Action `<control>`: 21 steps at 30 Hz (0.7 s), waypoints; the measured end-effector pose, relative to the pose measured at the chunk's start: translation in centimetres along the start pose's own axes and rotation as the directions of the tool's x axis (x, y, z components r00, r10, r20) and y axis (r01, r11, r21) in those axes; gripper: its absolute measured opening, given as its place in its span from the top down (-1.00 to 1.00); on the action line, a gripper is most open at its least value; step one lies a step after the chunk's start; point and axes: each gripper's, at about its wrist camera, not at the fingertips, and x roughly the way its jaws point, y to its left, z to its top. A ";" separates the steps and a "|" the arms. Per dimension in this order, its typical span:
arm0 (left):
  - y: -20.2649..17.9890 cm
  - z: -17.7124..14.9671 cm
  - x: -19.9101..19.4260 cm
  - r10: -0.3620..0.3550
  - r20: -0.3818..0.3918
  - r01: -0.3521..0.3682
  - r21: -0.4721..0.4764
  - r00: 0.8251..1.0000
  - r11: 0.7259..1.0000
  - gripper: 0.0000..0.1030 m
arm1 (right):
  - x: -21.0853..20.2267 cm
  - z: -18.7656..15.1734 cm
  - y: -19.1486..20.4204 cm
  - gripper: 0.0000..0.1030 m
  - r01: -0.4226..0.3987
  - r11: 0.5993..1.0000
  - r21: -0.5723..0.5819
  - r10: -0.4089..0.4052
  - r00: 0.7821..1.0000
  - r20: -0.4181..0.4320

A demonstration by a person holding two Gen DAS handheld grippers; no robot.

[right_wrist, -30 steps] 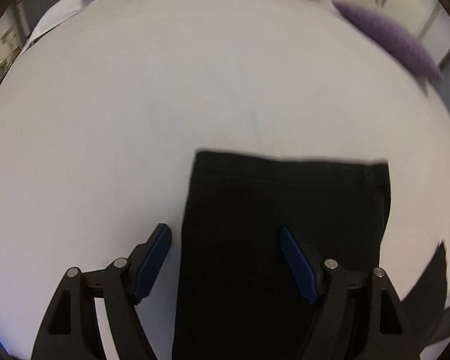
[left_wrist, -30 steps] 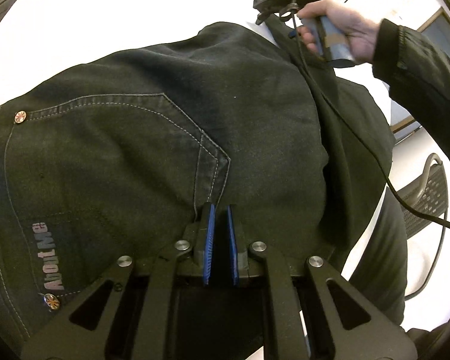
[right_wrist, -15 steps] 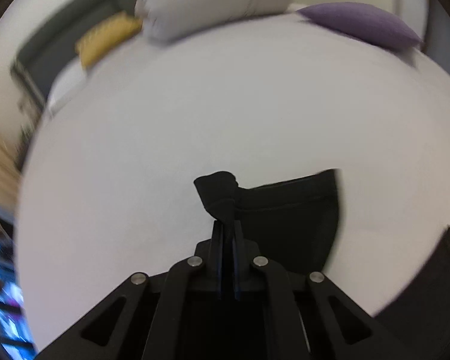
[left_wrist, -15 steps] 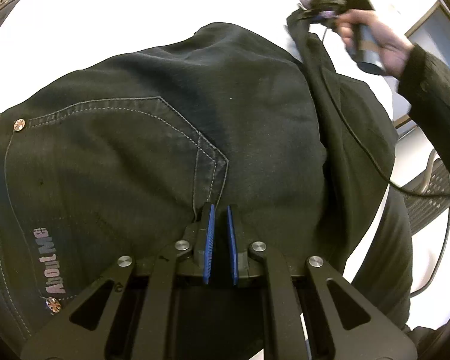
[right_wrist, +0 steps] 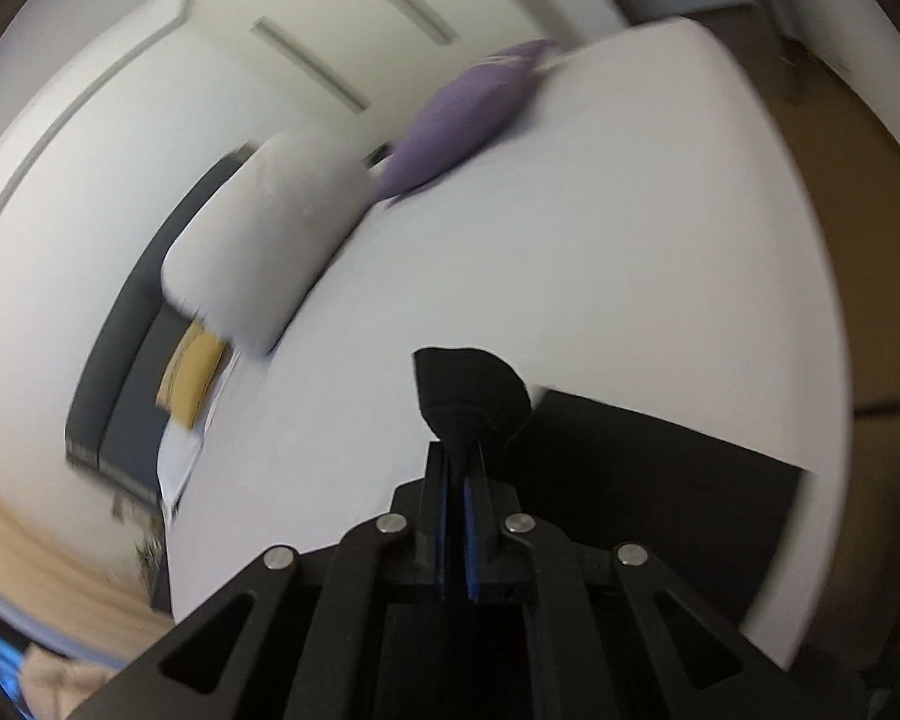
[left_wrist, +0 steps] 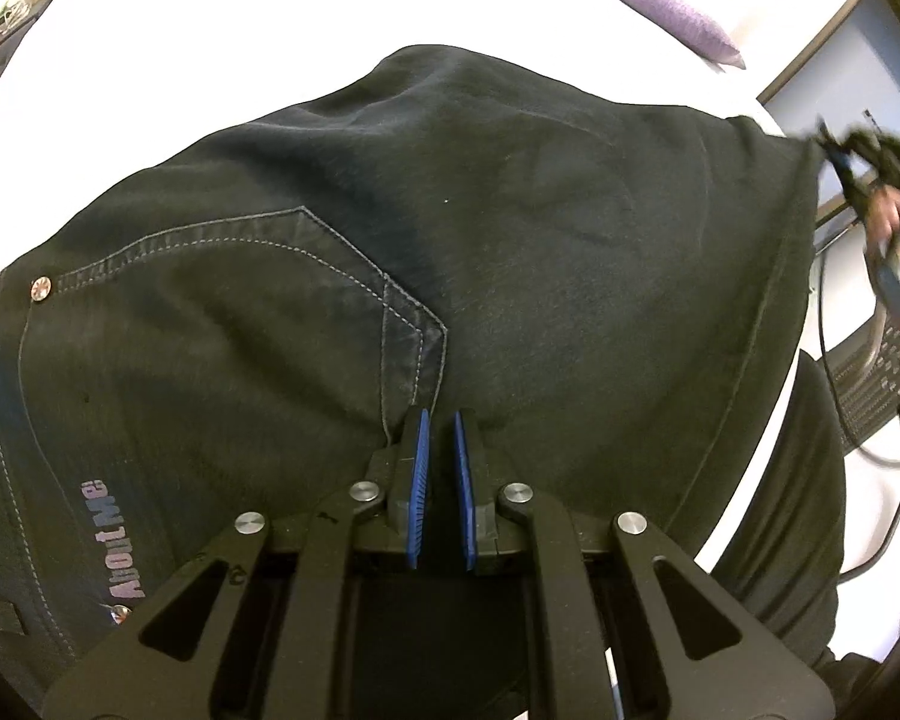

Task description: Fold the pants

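Dark denim pants (left_wrist: pixel 342 312) lie on a white bed, back pocket up, filling the left wrist view. My left gripper (left_wrist: pixel 441 420) is shut, pinching the fabric just below the pocket's point. My right gripper (right_wrist: pixel 461 456) is shut on the leg hem (right_wrist: pixel 468 387) and holds it lifted above the bed. It also shows at the far right of the left wrist view (left_wrist: pixel 834 156), pulling the leg (left_wrist: pixel 768 228) taut. The rest of that leg (right_wrist: pixel 654 468) hangs dark below the right gripper.
The white bed (right_wrist: pixel 600 240) carries a white pillow (right_wrist: pixel 270 246), a purple cushion (right_wrist: pixel 462 114) and a yellow cushion (right_wrist: pixel 192 378) at its head. A mesh chair (left_wrist: pixel 870 384) stands beside the bed on the right.
My right gripper shut on the leg hem, lifted it off the bed and swung it to the right. The left gripper has stayed shut on the seat.
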 end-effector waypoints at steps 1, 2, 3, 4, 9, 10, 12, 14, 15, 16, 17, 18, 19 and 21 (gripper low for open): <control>-0.2 0.1 0.0 0.007 -0.003 -0.007 0.002 1.000 1.000 0.83 | -0.5 -0.4 -1.7 0.90 0.006 1.000 0.028 -0.006 1.000 -0.001; -0.4 0.1 -0.1 0.013 -0.005 -0.013 0.004 1.000 1.000 0.83 | -0.8 -0.7 -3.5 0.90 0.017 0.999 0.044 -0.017 1.000 -0.005; -0.6 0.2 0.0 0.021 -0.006 -0.020 0.006 1.000 1.000 0.83 | -1.0 -1.2 -4.8 0.90 0.034 0.998 0.059 -0.033 0.999 -0.018; -0.8 0.3 0.0 0.026 -0.006 -0.026 0.007 1.000 1.000 0.83 | -0.9 -1.7 -6.0 0.89 0.041 0.996 0.078 -0.039 0.999 -0.037; -1.3 0.1 0.8 0.035 -0.005 -0.035 -0.008 0.999 0.999 0.83 | -0.4 -3.0 -10.6 -0.21 -0.017 0.971 0.238 0.052 0.989 -0.140; -1.5 0.2 0.8 0.037 -0.005 -0.037 -0.010 0.999 0.999 0.83 | -0.9 -2.9 -11.0 -0.48 -0.051 0.963 0.264 0.086 0.989 -0.121; -1.5 0.1 0.9 0.041 -0.004 -0.041 -0.013 0.999 0.999 0.83 | -1.3 -2.9 -10.5 -0.74 -0.061 0.967 0.246 0.087 0.992 -0.095; -1.6 0.1 0.9 0.046 -0.003 -0.046 -0.014 0.999 0.999 0.83 | -1.2 -3.0 -9.6 -0.76 -0.046 0.980 0.191 0.066 0.993 -0.102; -1.6 0.1 0.9 0.049 -0.003 -0.049 -0.013 0.999 0.999 0.83 | -1.0 -3.0 -9.2 -0.67 -0.039 0.986 0.164 0.059 0.991 -0.120; -1.6 0.0 1.0 0.052 -0.002 -0.052 -0.010 0.999 0.999 0.83 | -0.4 -3.0 -8.4 -0.36 -0.028 0.992 0.122 0.046 0.988 -0.146; -1.6 0.1 0.9 0.055 -0.002 -0.055 -0.008 0.999 0.998 0.83 | 0.1 -2.9 -7.7 -0.16 -0.011 0.997 0.082 0.025 0.986 -0.167; -1.7 0.1 0.9 0.056 -0.002 -0.056 -0.008 0.998 0.998 0.83 | -0.1 -3.1 -7.8 0.21 0.023 0.999 0.041 -0.015 0.983 -0.181; -1.7 0.1 0.9 0.058 -0.002 -0.058 -0.009 0.998 0.998 0.83 | -0.1 -3.2 -8.0 0.59 0.049 0.999 0.025 -0.043 0.982 -0.183; -1.7 0.1 0.9 0.059 0.000 -0.059 -0.013 0.998 0.998 0.83 | 0.3 -3.1 -8.4 0.82 0.055 0.998 0.043 -0.046 0.982 -0.182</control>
